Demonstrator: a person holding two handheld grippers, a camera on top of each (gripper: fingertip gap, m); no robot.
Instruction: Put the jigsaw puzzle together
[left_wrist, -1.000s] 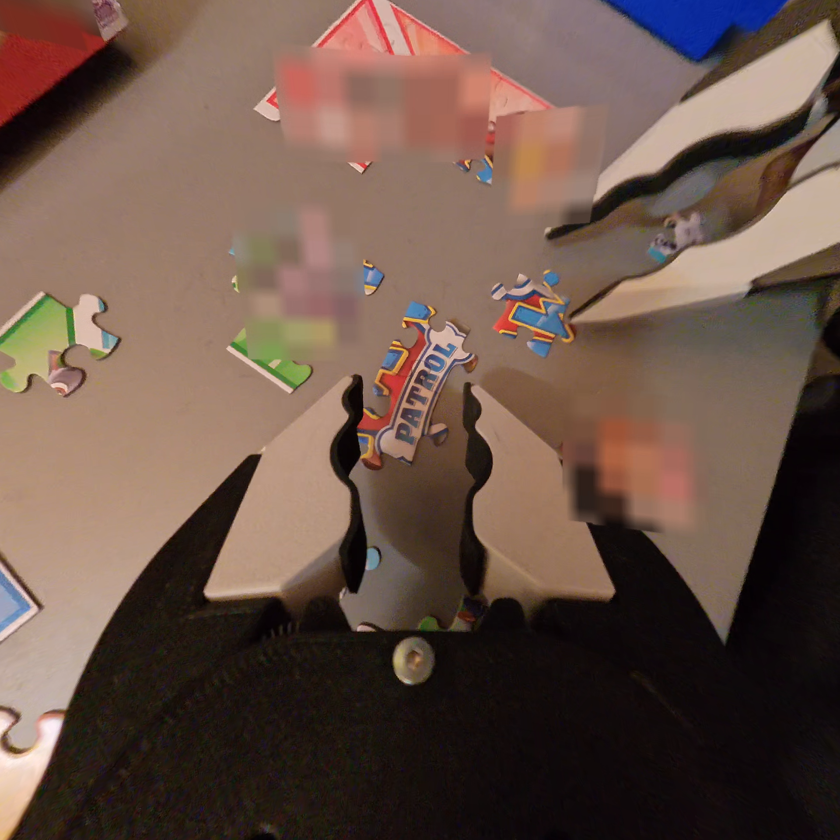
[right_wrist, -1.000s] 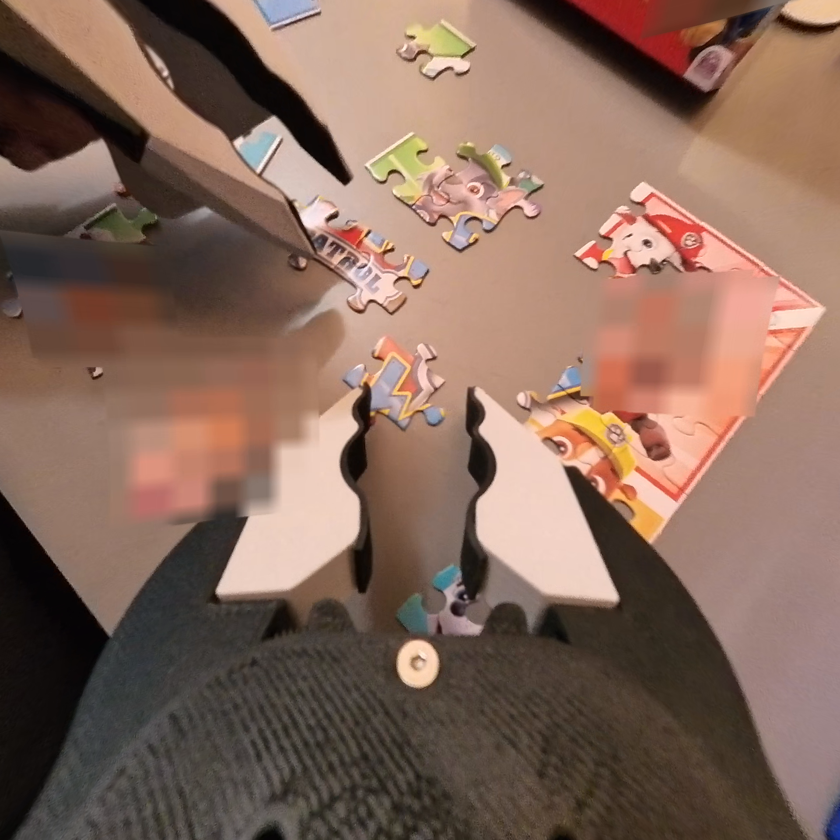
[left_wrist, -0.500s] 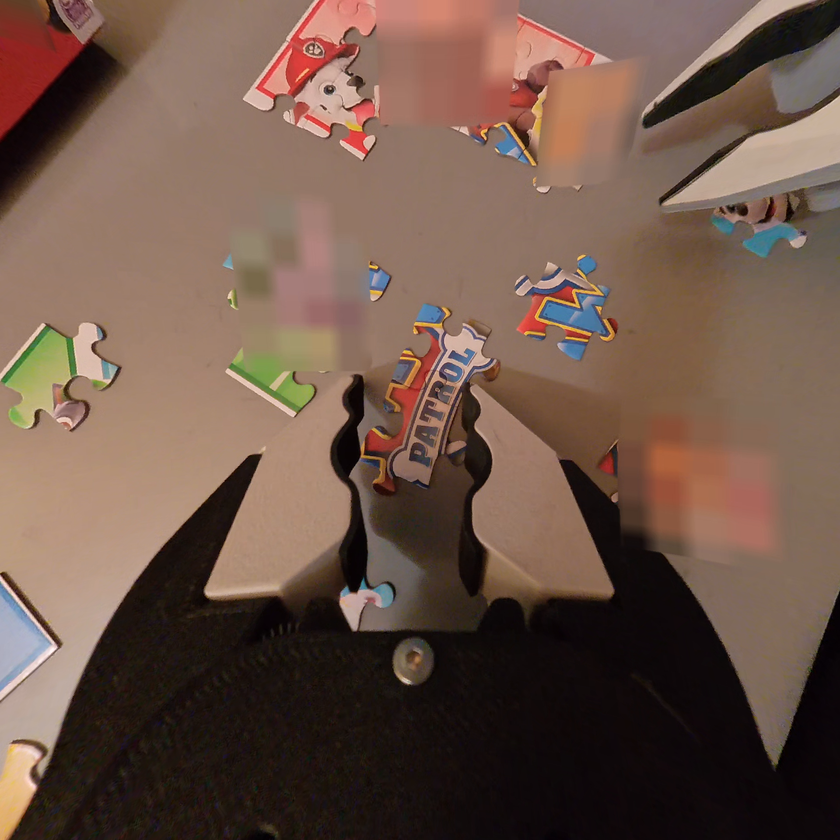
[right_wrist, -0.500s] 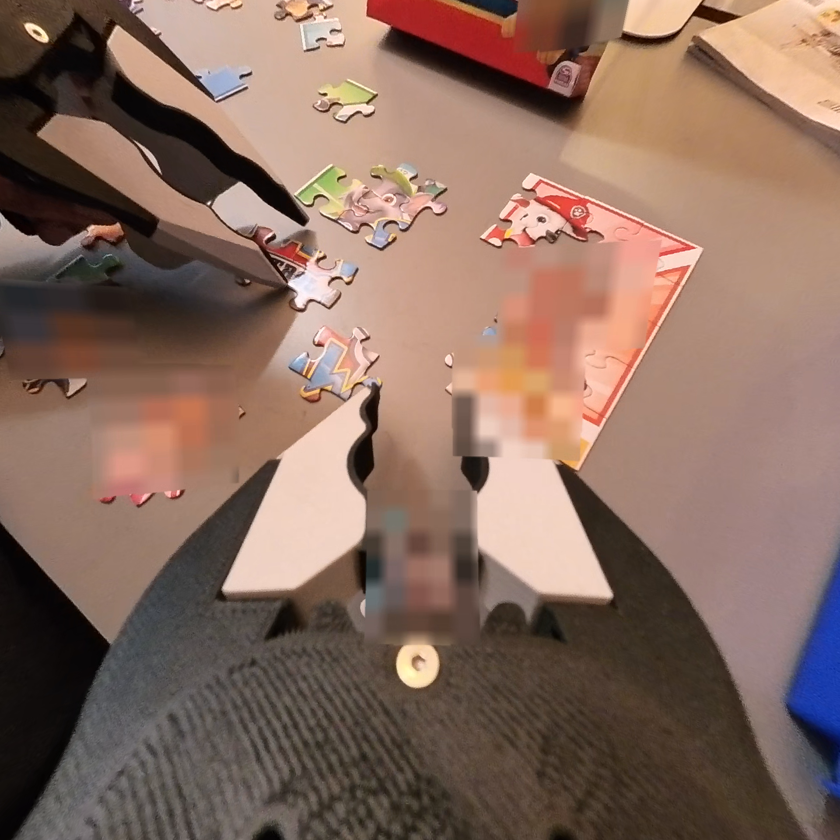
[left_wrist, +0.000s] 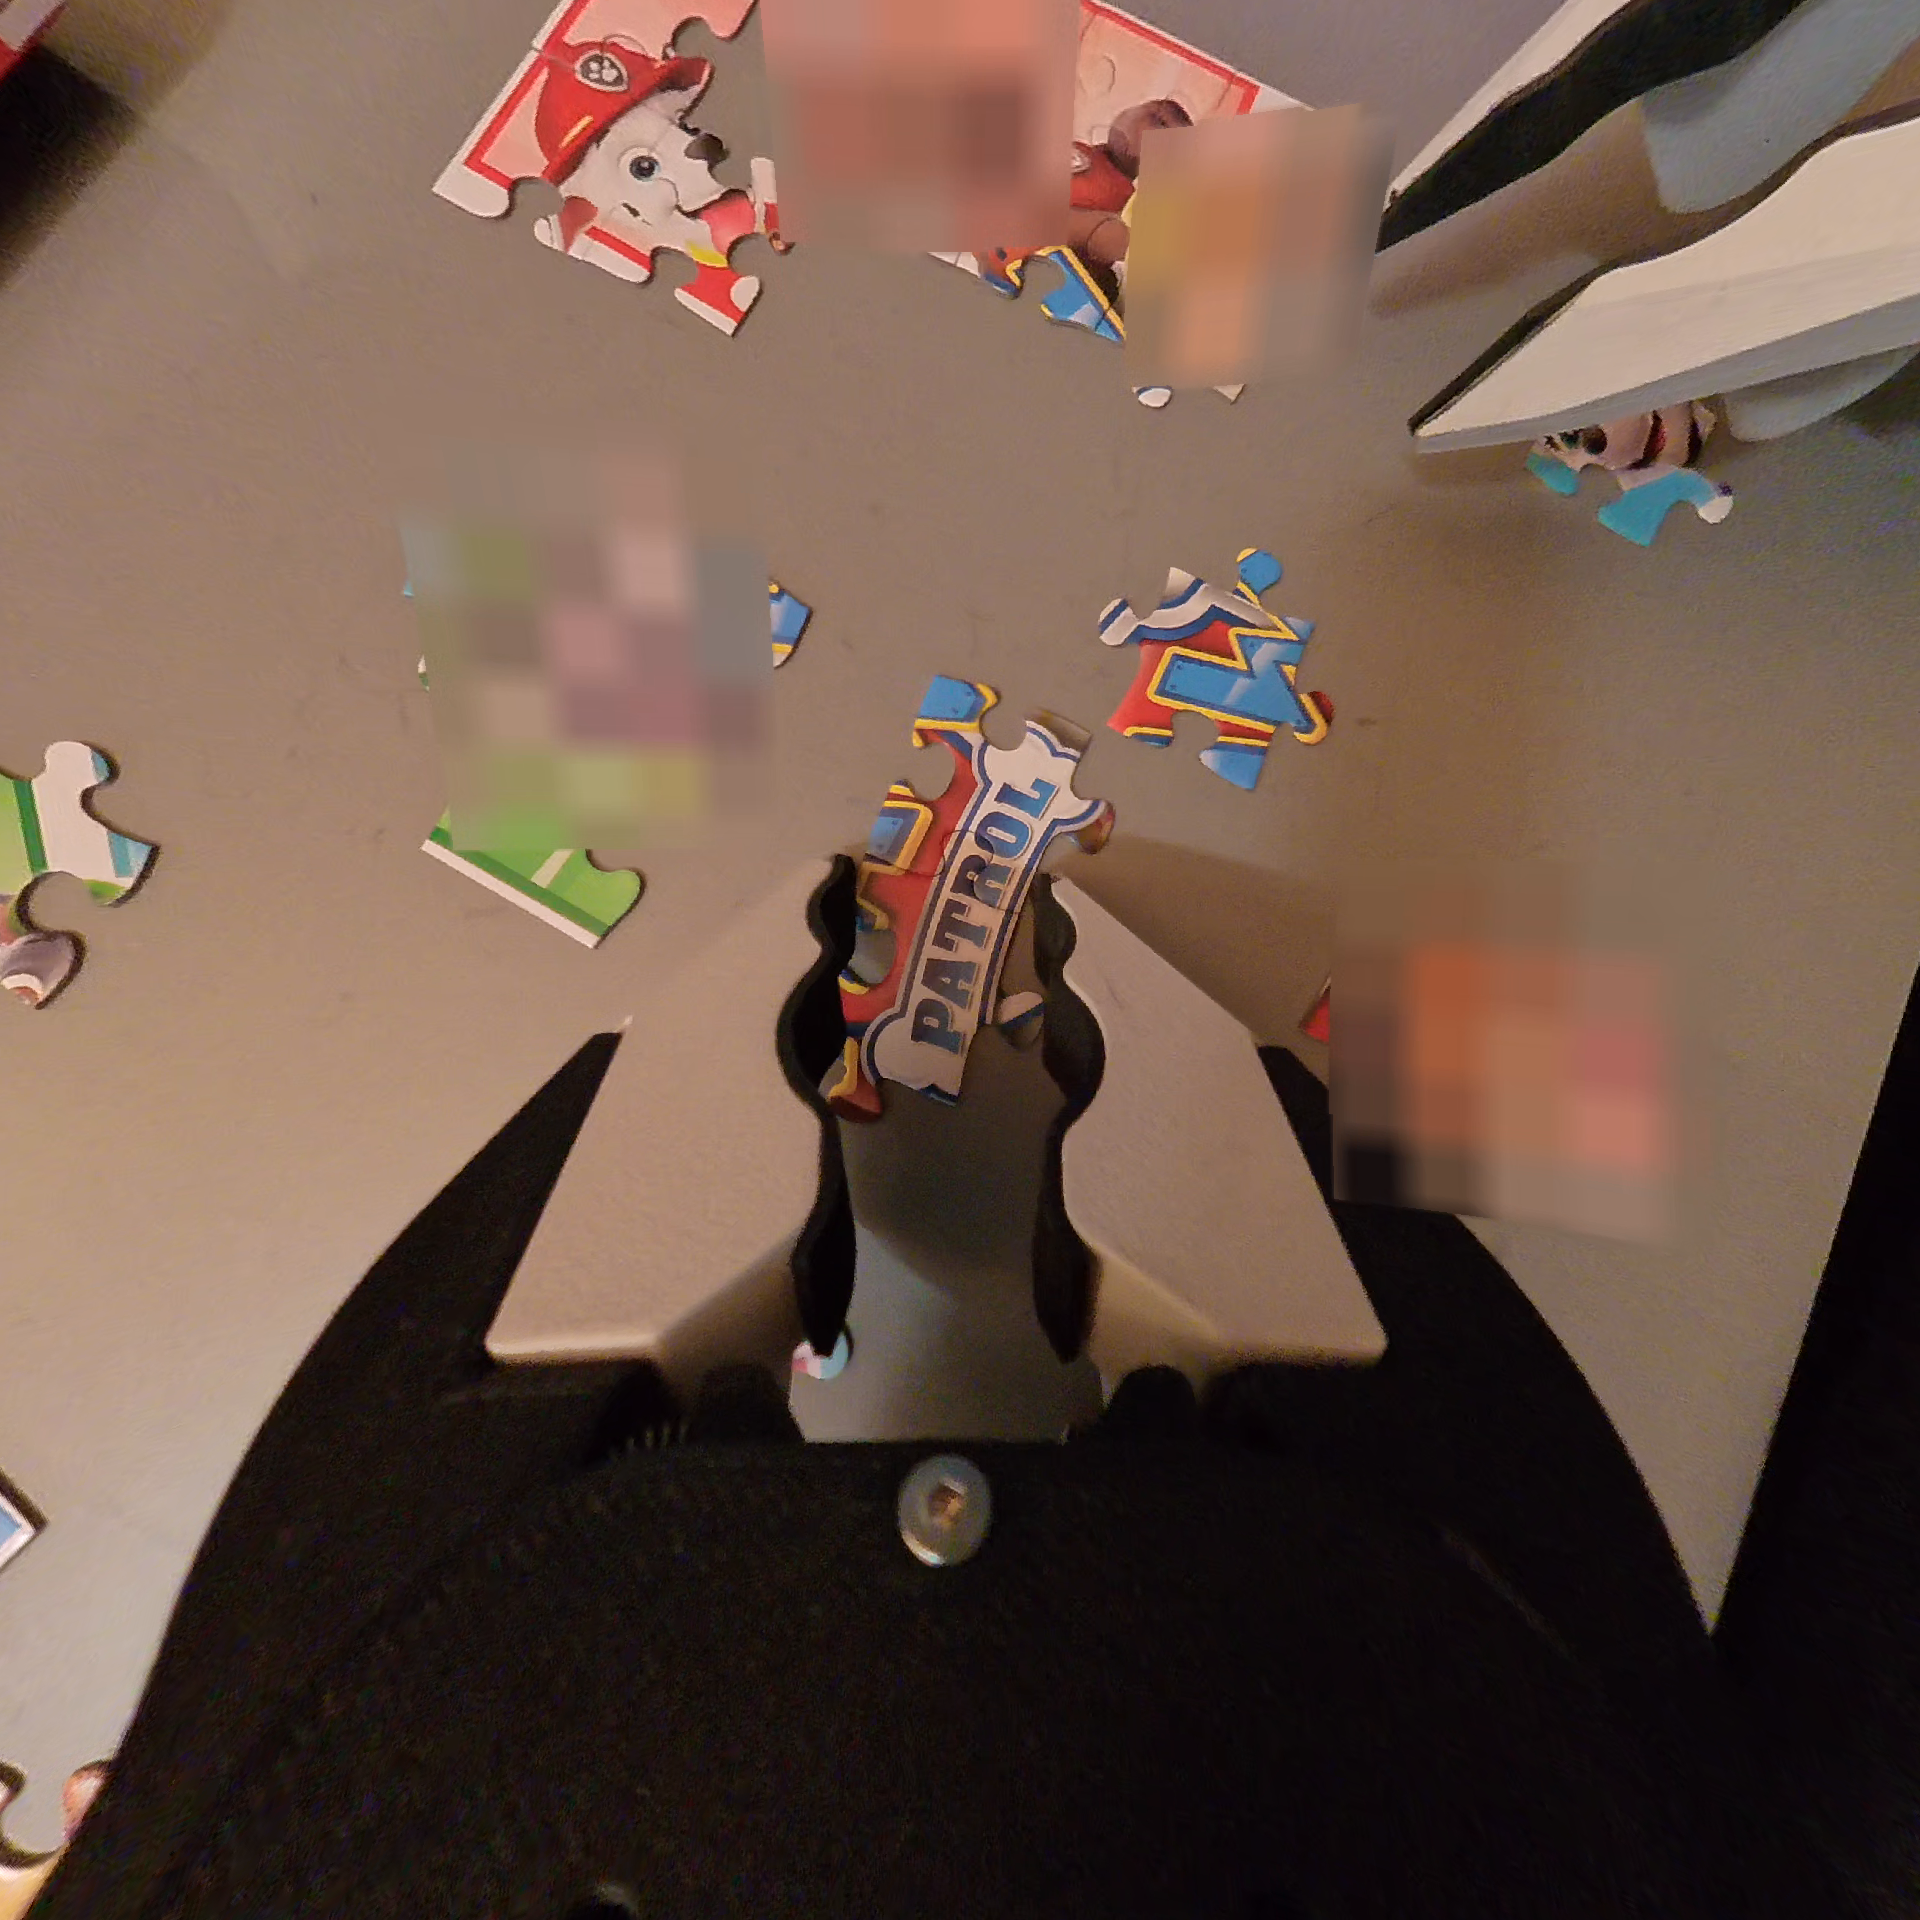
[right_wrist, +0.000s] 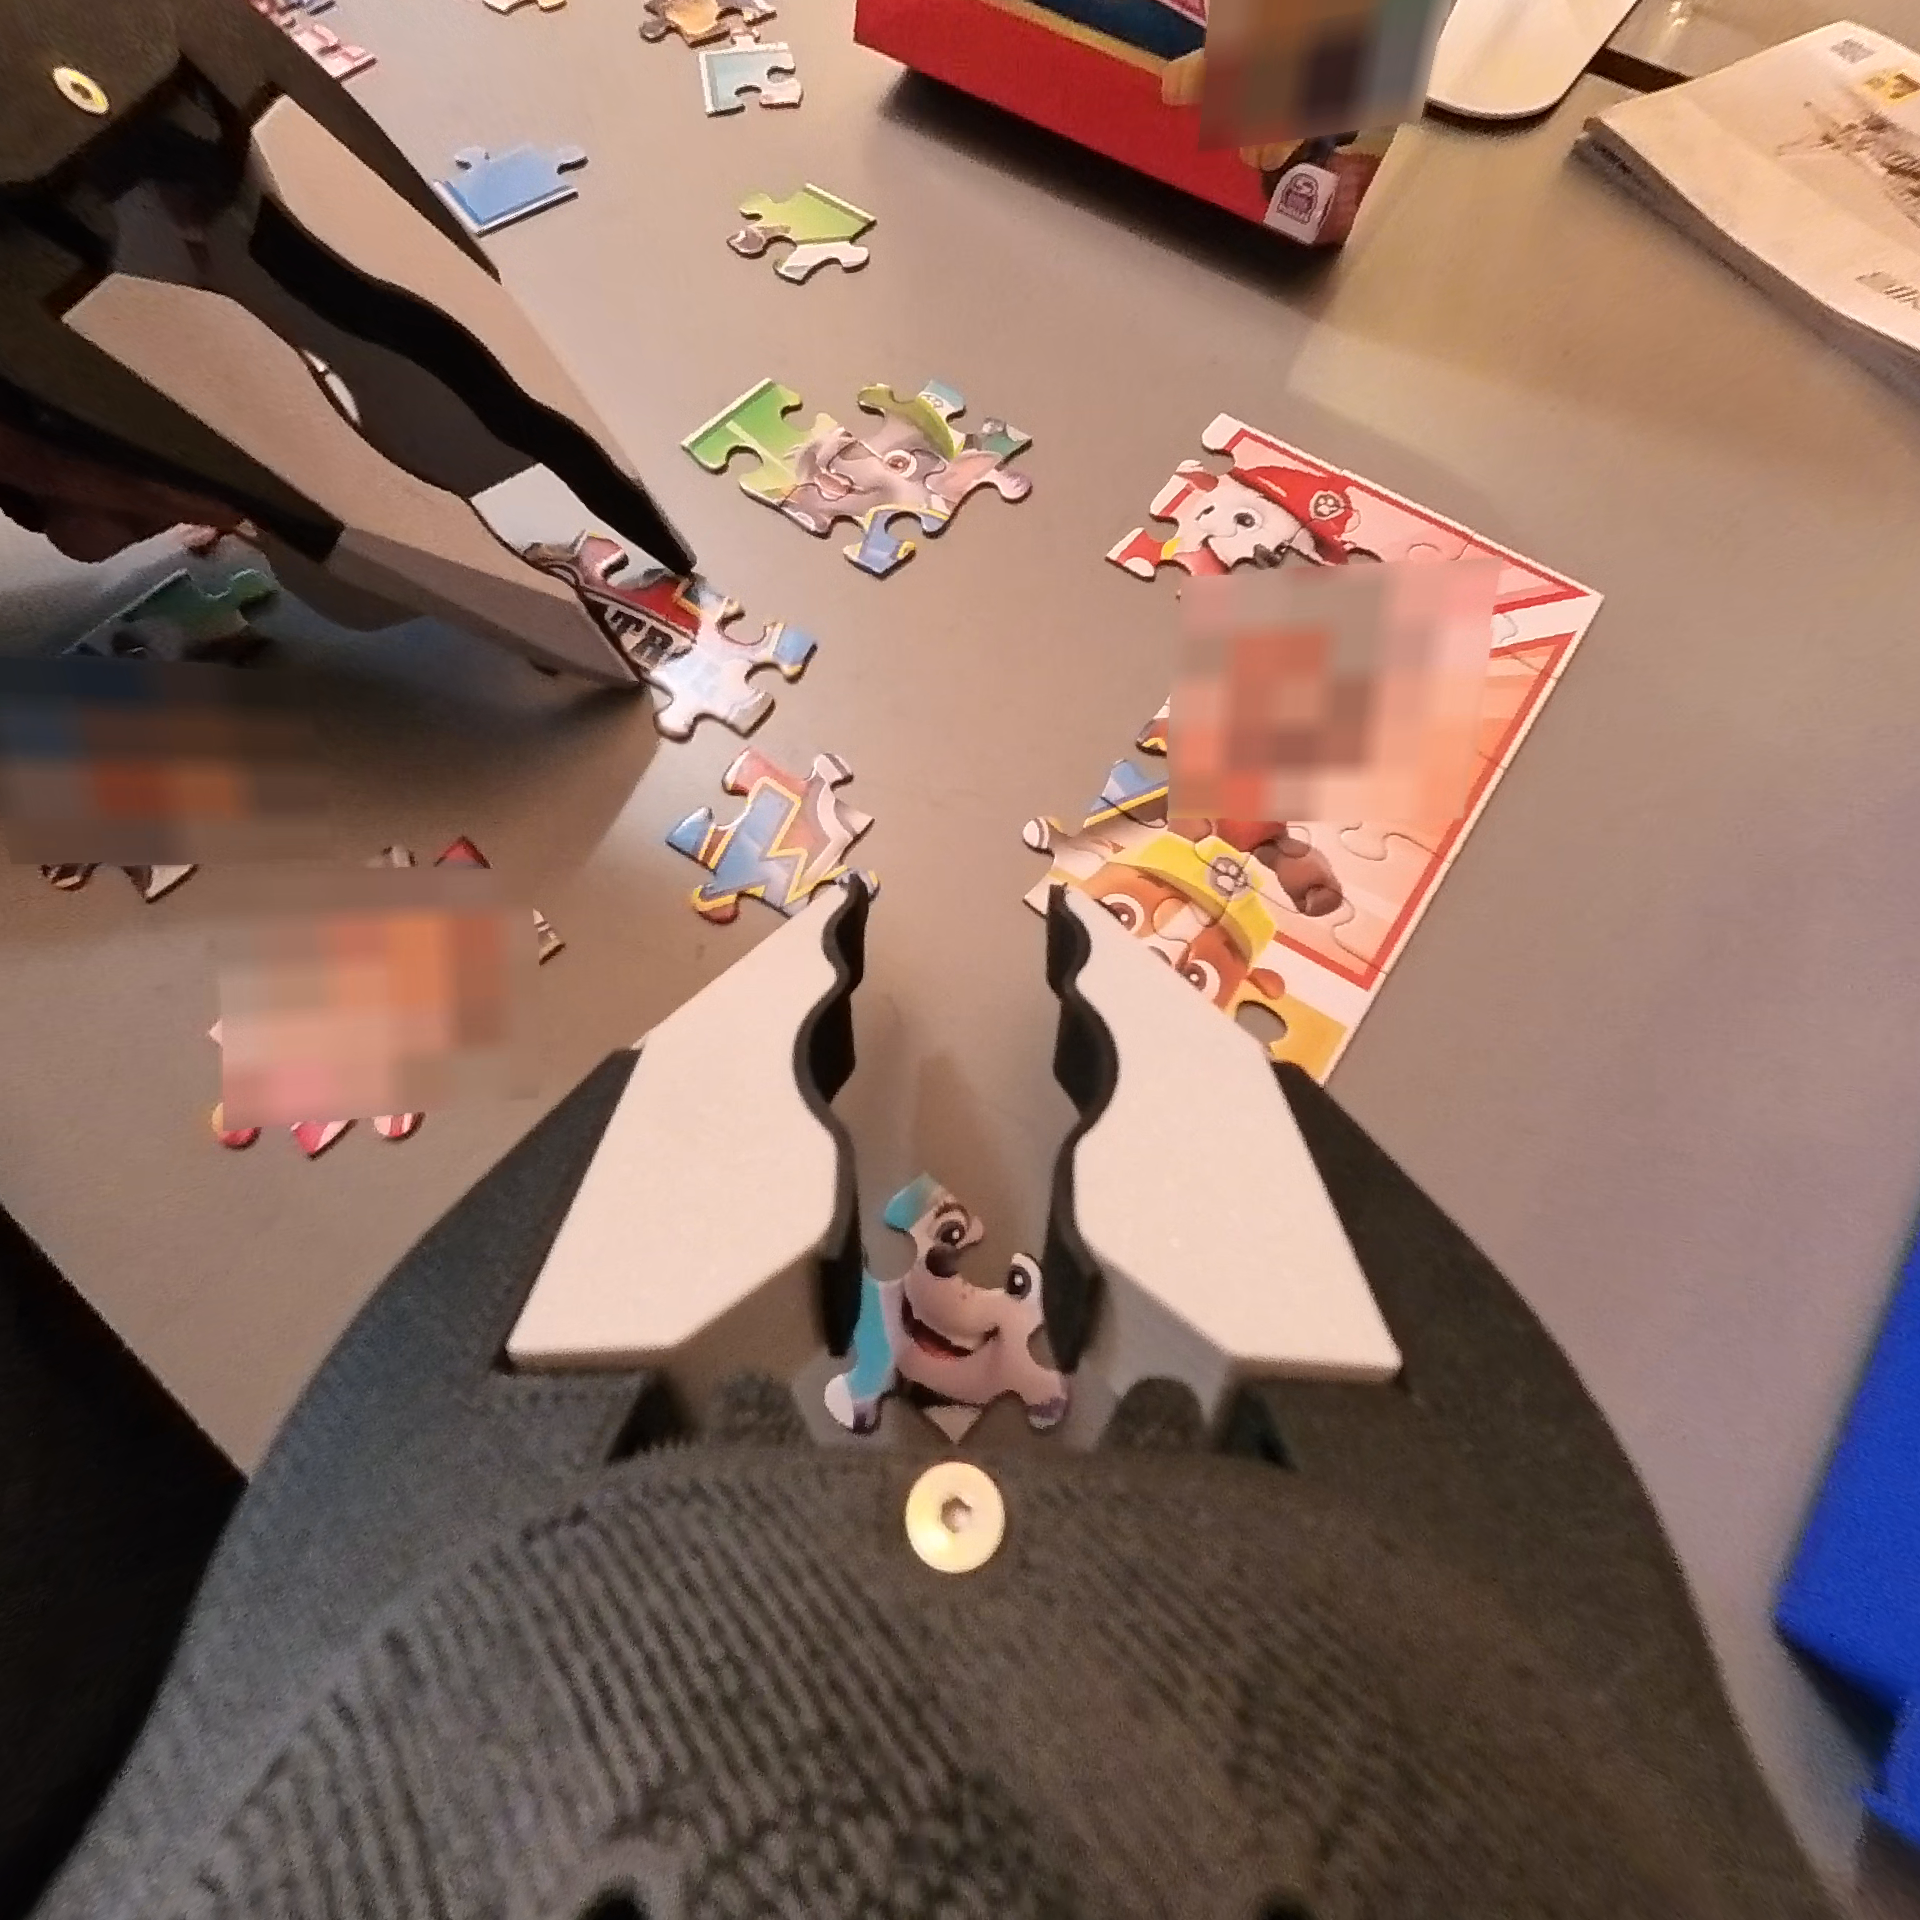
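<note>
My left gripper (left_wrist: 940, 878) is shut on two joined puzzle pieces, red and blue with a white lettered banner (left_wrist: 982, 883). The pads press on both edges and the pieces sit tilted between the fingertips. The right wrist view shows this gripper (right_wrist: 665, 613) low over the table with the pieces (right_wrist: 717, 665) sticking out. My right gripper (right_wrist: 956, 896) is shut on a puzzle piece with a cartoon dog's face (right_wrist: 956, 1320), held deep between the pads near their base. In the left wrist view this piece (left_wrist: 1621, 468) hangs under the right gripper (left_wrist: 1413, 332).
A red, blue and yellow zigzag piece (right_wrist: 774, 836) lies on the grey table (right_wrist: 1039, 675) between the grippers. A partly built puzzle with a red border (right_wrist: 1403, 894) lies at the right and a green-grey cluster (right_wrist: 862, 468) behind. A red box (right_wrist: 1122, 114), papers (right_wrist: 1766, 208) and a blue object (right_wrist: 1860, 1558) stand around.
My left gripper moved forward around the lettered pieces and its pads closed on them. My right gripper closed on the dog-face piece and rose from the table with it.
</note>
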